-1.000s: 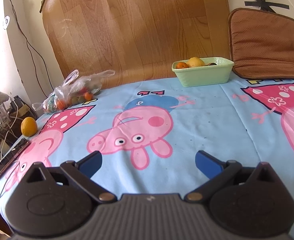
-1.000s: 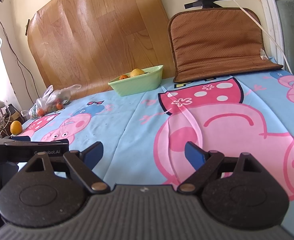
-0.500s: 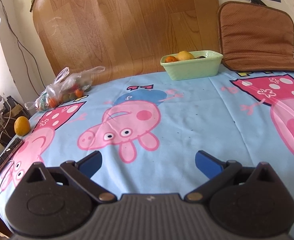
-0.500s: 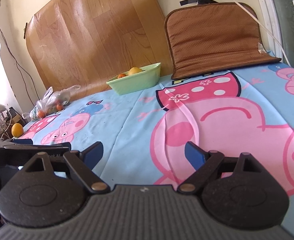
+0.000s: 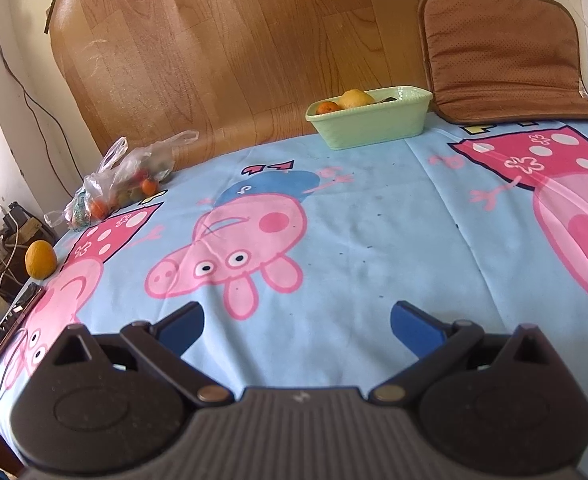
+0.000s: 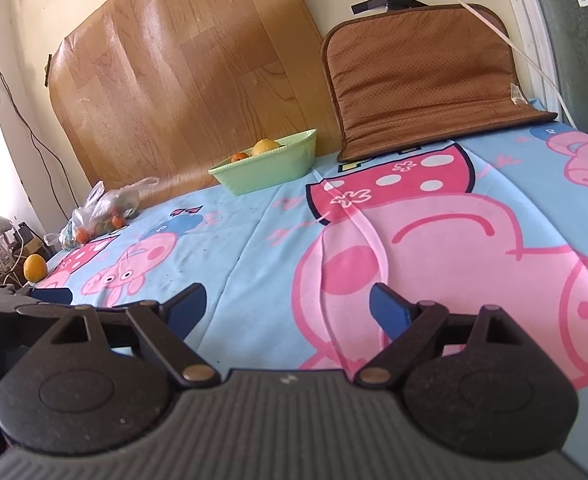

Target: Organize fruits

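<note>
Two fruits are sitting in the green basket (image 5: pixel 373 126); an orange (image 5: pixel 40 265) and bagged fruit (image 5: pixel 124 184) are awaiting collection. Left tongs (image 5: pixel 295 322) and right tongs (image 6: pixel 288 306) are gaping apart, empty.

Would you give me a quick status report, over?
Left gripper, right gripper open, empty. Loose orange at cloth edge; green basket far. Path clear.

Both wrist cameras are sitting low over the near edge of the cartoon-print sheet (image 5: pixel 373 220), looking forward toward the wall. The left view is aiming at 12 o'clock; the right view, from farther right, is angling toward 11 o'clock. Both are sharing the far green basket (image 5: pixel 373 128) (image 6: pixel 270 172) and the bag of fruit (image 5: pixel 122 180) (image 6: pixel 102 212).
</note>
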`<state>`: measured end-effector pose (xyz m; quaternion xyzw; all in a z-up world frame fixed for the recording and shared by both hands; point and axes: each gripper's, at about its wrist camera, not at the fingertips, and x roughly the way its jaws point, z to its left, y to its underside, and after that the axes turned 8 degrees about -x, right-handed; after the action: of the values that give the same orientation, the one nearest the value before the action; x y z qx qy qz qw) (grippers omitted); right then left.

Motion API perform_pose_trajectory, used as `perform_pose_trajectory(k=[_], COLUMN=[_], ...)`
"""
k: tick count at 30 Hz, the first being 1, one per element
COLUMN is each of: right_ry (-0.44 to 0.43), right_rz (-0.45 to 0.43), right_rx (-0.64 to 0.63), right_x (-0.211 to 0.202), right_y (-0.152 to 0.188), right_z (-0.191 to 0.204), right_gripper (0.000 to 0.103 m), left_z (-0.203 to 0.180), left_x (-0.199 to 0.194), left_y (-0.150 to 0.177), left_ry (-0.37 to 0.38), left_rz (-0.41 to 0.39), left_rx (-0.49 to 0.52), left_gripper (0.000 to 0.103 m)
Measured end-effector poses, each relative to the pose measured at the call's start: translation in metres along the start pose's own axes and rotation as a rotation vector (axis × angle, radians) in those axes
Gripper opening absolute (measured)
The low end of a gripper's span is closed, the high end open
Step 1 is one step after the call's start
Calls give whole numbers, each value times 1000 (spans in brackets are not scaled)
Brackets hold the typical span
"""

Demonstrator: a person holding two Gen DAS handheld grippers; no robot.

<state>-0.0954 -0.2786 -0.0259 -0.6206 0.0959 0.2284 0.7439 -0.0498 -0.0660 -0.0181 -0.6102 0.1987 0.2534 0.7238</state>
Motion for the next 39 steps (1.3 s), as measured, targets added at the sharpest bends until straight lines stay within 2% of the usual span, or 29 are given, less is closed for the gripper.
perform_pose_trajectory(k=[12,39], right_ry=[2,14], right_rz=[1,-8], right_rx=[21,3], right_x=[1,-3], right_y=[1,-1], right_z=[-9,-4], right_gripper=[91,91], left_z=[-11,6], left_x=[2,-4], left_y=[1,-2], left_ry=[12,0], left_rz=[12,-13], left_rx=[32,-44], left_gripper=[103,103])
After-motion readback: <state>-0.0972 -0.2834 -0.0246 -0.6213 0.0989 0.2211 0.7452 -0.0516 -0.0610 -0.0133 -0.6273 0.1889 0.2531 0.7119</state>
